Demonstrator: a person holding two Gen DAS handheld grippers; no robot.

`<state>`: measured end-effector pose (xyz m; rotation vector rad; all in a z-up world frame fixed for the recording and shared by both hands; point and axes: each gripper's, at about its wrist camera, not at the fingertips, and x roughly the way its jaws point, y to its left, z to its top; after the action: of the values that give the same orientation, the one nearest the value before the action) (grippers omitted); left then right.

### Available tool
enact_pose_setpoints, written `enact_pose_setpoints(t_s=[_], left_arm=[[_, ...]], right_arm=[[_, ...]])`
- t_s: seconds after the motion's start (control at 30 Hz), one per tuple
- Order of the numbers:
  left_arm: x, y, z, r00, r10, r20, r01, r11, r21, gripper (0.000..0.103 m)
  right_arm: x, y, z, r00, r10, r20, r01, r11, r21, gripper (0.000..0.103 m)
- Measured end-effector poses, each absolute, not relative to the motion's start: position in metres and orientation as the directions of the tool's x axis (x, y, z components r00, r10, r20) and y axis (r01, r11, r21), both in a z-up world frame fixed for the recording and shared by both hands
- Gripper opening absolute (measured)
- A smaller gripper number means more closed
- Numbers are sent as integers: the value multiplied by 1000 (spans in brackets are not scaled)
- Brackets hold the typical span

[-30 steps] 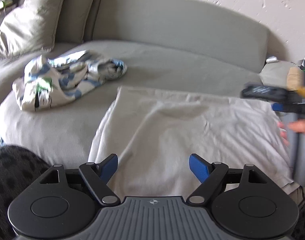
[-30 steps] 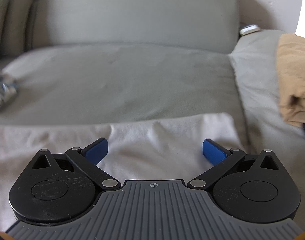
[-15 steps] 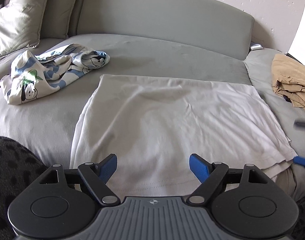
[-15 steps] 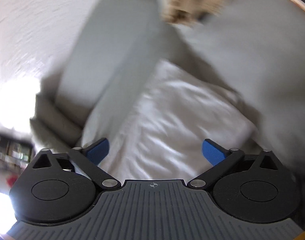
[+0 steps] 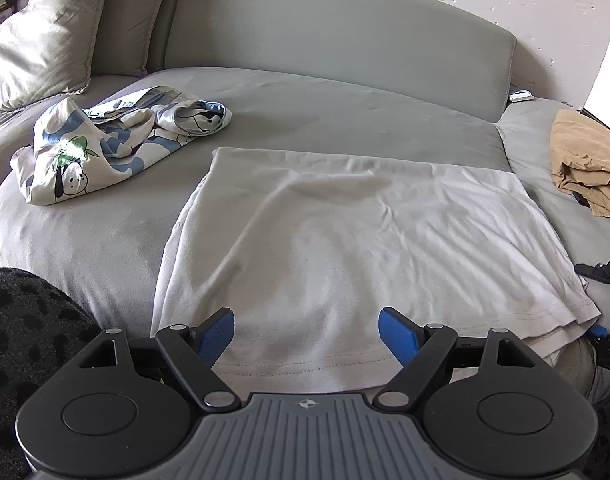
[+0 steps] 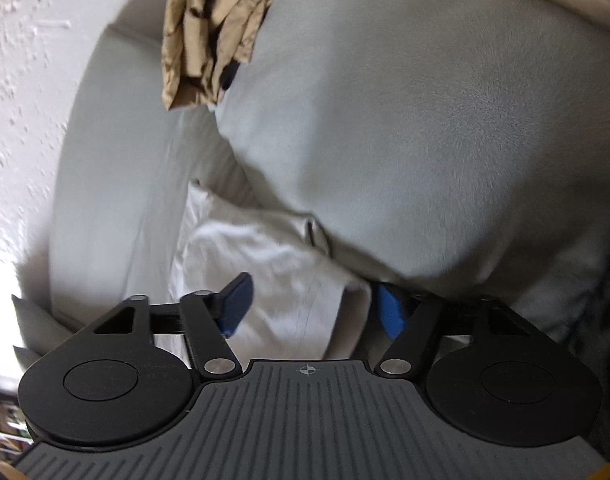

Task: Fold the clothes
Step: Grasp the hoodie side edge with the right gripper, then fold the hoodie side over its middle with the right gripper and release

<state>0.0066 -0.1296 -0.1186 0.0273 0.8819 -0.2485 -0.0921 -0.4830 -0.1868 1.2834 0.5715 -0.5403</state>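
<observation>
White shirt [image 5: 365,248] lies spread flat on the grey sofa [image 5: 325,120], reaching its front edge. We hold our left gripper [image 5: 307,334] apart over the shirt's near hem; our right gripper [image 6: 311,306], also apart, straddles its right corner.

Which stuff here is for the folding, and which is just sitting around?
For the folding:
- flat white cotton T-shirt
- crumpled white-and-blue cartoon-dog garment
- rumpled tan garment
- left gripper and right gripper, fingers open

Just sitting around:
- grey fabric sofa
- shiny grey-beige pillow
- black spotted fuzzy fabric
</observation>
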Motion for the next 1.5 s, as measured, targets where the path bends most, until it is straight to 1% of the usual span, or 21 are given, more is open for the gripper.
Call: enact_pose_setpoints(t_s=[0.07, 0.13, 0.17, 0.2, 0.23, 0.33, 0.43, 0.53, 0.57, 0.6, 0.63, 0.67, 0.77, 0.93, 1.07, 1.23, 1.4, 1.5], left_arm=[[7, -129, -119, 607, -205, -768, 223, 971, -83, 80], [8, -128, -120, 604, -207, -770, 222, 971, -87, 80], [8, -127, -120, 604, -206, -770, 220, 971, -87, 80], [8, -127, -120, 603, -205, -771, 218, 972, -89, 80], [9, -126, -120, 602, -206, -771, 216, 972, -91, 80], [9, -124, -120, 601, -209, -771, 214, 972, -96, 80], [10, -122, -120, 604, -206, -770, 207, 973, -99, 80], [10, -119, -119, 605, -211, -768, 200, 974, -110, 80], [10, -118, -118, 607, -212, -766, 200, 973, -111, 80], [10, -117, -117, 611, -213, -763, 199, 974, -112, 80], [10, -115, -116, 614, -212, -761, 197, 974, -113, 80], [11, -114, -116, 614, -212, -760, 193, 974, -116, 80], [13, -108, -113, 616, -219, -757, 180, 974, -135, 80], [18, -87, -97, 652, -218, -726, 138, 976, -169, 80], [20, -59, -78, 691, -195, -696, 86, 978, -189, 80], [19, -18, -54, 741, -147, -655, 12, 978, -207, 80], [17, 17, -41, 764, -104, -637, -56, 973, -226, 81], [15, 31, -40, 764, -95, -639, -77, 969, -236, 81]], right_arm=[[-91, -483, -191, 763, -72, -642, 642, 198, 741, 68], [-86, -478, -189, 769, -89, -633, 633, 246, 734, 68], [-85, -473, -187, 773, -98, -626, 626, 275, 730, 60], [-83, -470, -186, 776, -97, -623, 620, 300, 725, 40], [-81, -467, -184, 778, -93, -622, 614, 323, 720, 32], [-74, -462, -185, 764, -94, -638, 625, 355, 696, 30], [-72, -470, -192, 772, -112, -626, 624, 321, 712, 33], [-72, -472, -191, 786, -118, -607, 608, 327, 723, 32], [-72, -472, -191, 790, -119, -601, 603, 330, 726, 26], [-72, -472, -191, 795, -121, -595, 597, 334, 730, 15], [-71, -472, -190, 799, -122, -589, 591, 337, 733, 9], [-71, -472, -190, 804, -123, -582, 585, 340, 736, 7], [-69, -470, -182, 815, -135, -564, 569, 375, 732, 6], [-44, -439, -137, 790, -162, -591, 564, 572, 596, 6], [-31, -406, -104, 797, -156, -583, 496, 720, 485, 6], [-4, -346, -77, 815, -125, -566, 360, 874, 326, 6], [33, -272, -78, 827, -27, -561, 159, 969, 187, 6], [38, -229, -91, 800, 60, -597, 33, 989, 144, 6]])
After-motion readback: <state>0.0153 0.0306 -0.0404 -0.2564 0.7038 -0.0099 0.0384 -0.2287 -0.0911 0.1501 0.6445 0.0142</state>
